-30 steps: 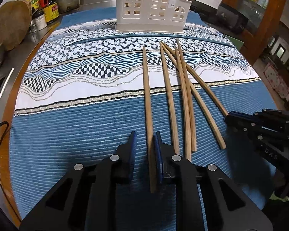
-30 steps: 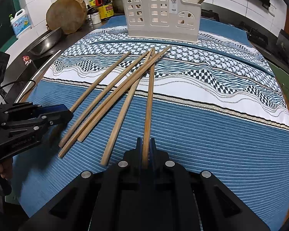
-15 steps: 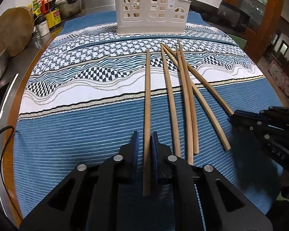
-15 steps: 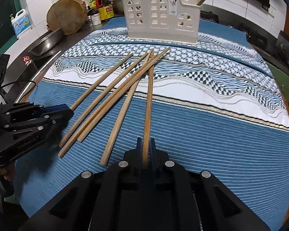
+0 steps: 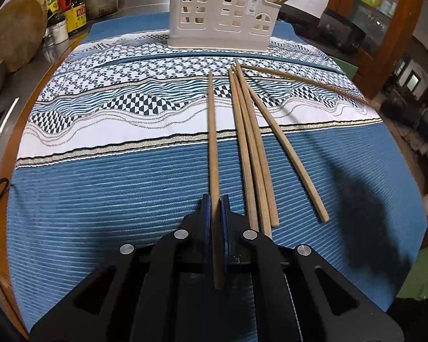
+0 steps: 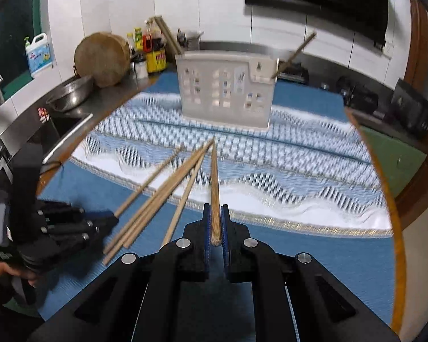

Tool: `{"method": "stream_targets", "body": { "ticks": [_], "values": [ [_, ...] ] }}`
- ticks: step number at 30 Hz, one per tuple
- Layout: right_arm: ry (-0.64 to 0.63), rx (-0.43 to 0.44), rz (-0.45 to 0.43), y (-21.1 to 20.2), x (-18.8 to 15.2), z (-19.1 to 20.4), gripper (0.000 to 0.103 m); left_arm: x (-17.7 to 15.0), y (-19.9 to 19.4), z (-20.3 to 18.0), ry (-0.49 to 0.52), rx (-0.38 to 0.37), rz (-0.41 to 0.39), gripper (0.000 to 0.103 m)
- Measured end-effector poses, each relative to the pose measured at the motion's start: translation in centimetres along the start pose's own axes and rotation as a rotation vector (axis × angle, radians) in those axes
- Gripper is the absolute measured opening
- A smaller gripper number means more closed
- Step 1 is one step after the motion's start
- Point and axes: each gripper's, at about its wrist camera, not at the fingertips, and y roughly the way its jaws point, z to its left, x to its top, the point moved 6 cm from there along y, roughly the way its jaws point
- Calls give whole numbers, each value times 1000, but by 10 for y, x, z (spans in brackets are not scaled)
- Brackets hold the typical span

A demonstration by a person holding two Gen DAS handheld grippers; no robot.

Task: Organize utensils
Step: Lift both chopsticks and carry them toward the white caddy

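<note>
One wooden chopstick (image 5: 213, 154) is clamped in the left claw (image 5: 214, 213), another chopstick (image 6: 214, 188) in the right claw (image 6: 214, 222). Three loose chopsticks (image 5: 251, 148) are left on the striped cloth (image 5: 100, 188), nearer than the white utensil holder (image 5: 222, 11).

Indoor light is even and moderately bright. The left wrist view is sharp, except for a blurred chopstick (image 5: 302, 81) and a smeared dark shadow (image 5: 365, 222) right of the tongs. The right wrist view is motion-blurred throughout, its cloth (image 6: 285, 154) pattern streaked. Fisheye curvature bends both frames' edges, with dark corners.
</note>
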Motion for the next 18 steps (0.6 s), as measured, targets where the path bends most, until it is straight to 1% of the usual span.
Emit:
{"method": "stream_targets", "body": {
  "ticks": [3, 6, 11, 16, 18],
  "values": [
    [-11, -7, -47, -12, 17, -3, 7, 3, -3, 0, -2, -19, 0, 6],
    [-14, -14, -94, -24, 34, -8, 7, 11, -11, 1, -2, -30, -16, 6],
    [-10, -12, -151, -37, 61, -17, 7, 31, -33, 5, -21, -63, -80, 6],
    [-11, 2, -175, -40, 77, -22, 7, 52, -49, 5, -12, -80, -138, 6],
    [-20, 4, -185, -42, 83, -22, 7, 63, -55, 4, 2, -76, -166, 6]
  ]
}}
